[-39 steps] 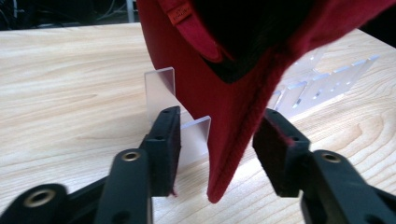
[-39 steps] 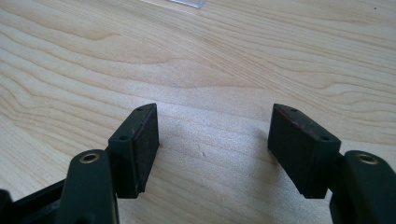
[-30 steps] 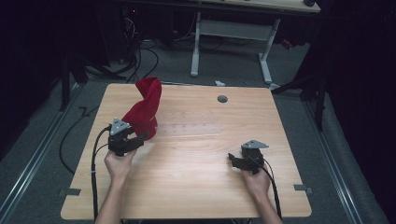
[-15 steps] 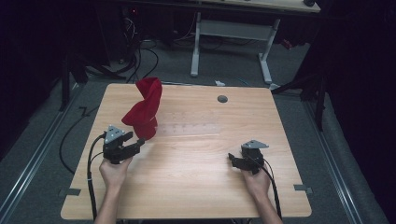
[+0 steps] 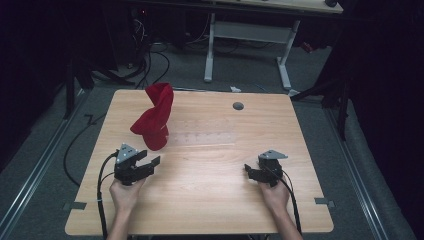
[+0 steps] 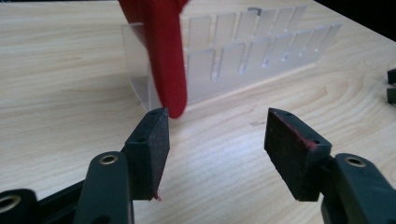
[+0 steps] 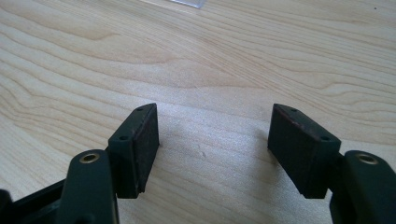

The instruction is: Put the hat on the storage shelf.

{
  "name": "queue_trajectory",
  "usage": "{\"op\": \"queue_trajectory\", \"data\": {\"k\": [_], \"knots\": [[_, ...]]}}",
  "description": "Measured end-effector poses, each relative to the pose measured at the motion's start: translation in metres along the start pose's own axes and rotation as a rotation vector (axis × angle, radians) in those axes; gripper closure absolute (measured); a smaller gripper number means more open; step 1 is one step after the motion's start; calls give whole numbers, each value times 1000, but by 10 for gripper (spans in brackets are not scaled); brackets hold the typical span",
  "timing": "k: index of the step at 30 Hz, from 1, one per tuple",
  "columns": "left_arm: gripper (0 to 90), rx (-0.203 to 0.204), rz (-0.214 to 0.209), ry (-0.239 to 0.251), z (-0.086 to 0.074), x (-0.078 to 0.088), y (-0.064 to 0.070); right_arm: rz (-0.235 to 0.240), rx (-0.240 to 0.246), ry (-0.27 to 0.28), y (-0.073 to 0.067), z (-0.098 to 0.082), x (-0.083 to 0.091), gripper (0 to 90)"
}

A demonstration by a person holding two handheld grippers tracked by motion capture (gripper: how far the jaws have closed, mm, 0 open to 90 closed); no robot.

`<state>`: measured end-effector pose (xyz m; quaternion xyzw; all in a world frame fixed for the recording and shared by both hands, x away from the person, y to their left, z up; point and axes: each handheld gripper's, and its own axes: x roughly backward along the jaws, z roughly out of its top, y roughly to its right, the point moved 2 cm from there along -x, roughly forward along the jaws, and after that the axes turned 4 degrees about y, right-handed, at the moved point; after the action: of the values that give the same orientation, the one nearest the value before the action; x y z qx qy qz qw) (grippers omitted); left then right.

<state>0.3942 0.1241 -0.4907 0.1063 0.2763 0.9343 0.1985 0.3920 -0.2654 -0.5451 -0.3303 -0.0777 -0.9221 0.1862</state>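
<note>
A twisted red cloth (image 5: 154, 116) is standing draped in the end slot of a clear plastic slotted rack (image 6: 243, 56) at the left of the pale wooden table (image 5: 210, 200). The left gripper (image 5: 145, 166) is hovering just short of it, jaws wide apart and holding nothing (the right gripper (image 5: 252, 173), well apart, likewise). A careless nudge looks liable to topple the cloth or shove the light rack.

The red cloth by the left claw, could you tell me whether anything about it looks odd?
Yes. The cloth stands twisted upright instead of lying flat, draped over one end of a clear slotted rack, its tip hanging to the table.
</note>
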Motion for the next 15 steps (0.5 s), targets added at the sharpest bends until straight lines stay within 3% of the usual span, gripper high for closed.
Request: {"op": "queue_trajectory", "data": {"k": [15], "knots": [[389,-17,-29,-64,-26,-1,12,1,0,0,0,0,0,339]]}}
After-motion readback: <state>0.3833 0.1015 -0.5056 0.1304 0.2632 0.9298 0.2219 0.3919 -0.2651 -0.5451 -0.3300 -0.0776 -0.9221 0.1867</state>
